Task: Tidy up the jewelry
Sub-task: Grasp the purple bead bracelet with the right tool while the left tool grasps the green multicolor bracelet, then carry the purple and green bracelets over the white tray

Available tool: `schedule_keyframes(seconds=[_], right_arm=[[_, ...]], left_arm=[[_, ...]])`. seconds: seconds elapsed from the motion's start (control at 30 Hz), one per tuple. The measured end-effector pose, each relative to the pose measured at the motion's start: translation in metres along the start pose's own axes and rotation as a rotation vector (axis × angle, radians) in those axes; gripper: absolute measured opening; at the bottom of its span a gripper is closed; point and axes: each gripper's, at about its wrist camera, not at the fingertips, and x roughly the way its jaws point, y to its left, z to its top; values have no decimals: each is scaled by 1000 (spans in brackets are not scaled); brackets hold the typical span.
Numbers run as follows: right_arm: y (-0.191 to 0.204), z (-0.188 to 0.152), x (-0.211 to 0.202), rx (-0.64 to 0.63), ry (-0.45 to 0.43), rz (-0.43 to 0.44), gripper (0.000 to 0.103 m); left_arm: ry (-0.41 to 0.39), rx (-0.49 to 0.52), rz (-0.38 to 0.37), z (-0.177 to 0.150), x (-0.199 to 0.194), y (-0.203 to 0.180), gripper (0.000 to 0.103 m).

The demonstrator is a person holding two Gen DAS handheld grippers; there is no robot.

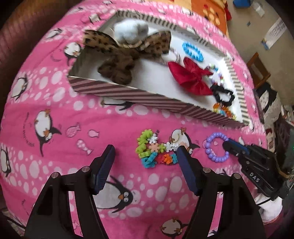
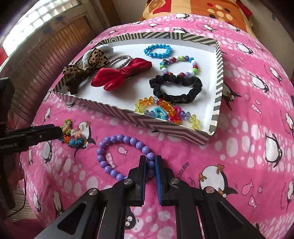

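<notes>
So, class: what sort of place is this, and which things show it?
Probably a bedroom: a pink penguin blanket covers what looks like a bed, an orange pillow lies at its far end, and a window stands beside it.

This is a bedroom in a home: a bed with a pink fleece penguin-print blanket (image 2: 248, 128), an orange patterned pillow (image 2: 211, 9) at the upper right, and brown wooden wall panelling (image 2: 55, 46) at the upper left.

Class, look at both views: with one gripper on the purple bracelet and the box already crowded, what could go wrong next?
1. The right gripper pinches only a bead or two of the purple bracelet; round beads may slip out.
2. The box looks crowded, so the bracelet could land on the black scrunchie.
</notes>
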Motion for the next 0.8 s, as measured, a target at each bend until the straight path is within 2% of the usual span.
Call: schedule_keyframes(seconds=[0.03, 0.07, 0.1, 0.13, 0.2, 0.37, 0.57, 0.8], right_arm=[[0, 1, 0, 1, -8, 5, 9], [0, -1, -2, 3, -14, 10, 9], [0, -1, -1, 5, -20, 14, 9], [-1, -1, -2, 10, -26, 21, 9], [3, 1, -4, 11, -38, 31, 9], [20, 6, -31, -35, -96, 57, 9], [36, 27, -70, -75, -172, 115, 9], [33, 54, -100, -83, -240, 133, 9]], left_arm=[[9, 10, 4, 2, 5, -3, 69], [-2, 22, 14, 2, 7, -5, 64], [-32, 35, 35, 2, 7, -7, 39], [-40, 48, 48, 2, 7, -9, 24], [-40, 53, 11, 2, 6, -9, 18], [-53, 41, -47, 2, -10, -8, 16], [-146, 71, -86, 13, -55, -22, 16], [-238, 90, -90, 52, -95, -32, 16]])
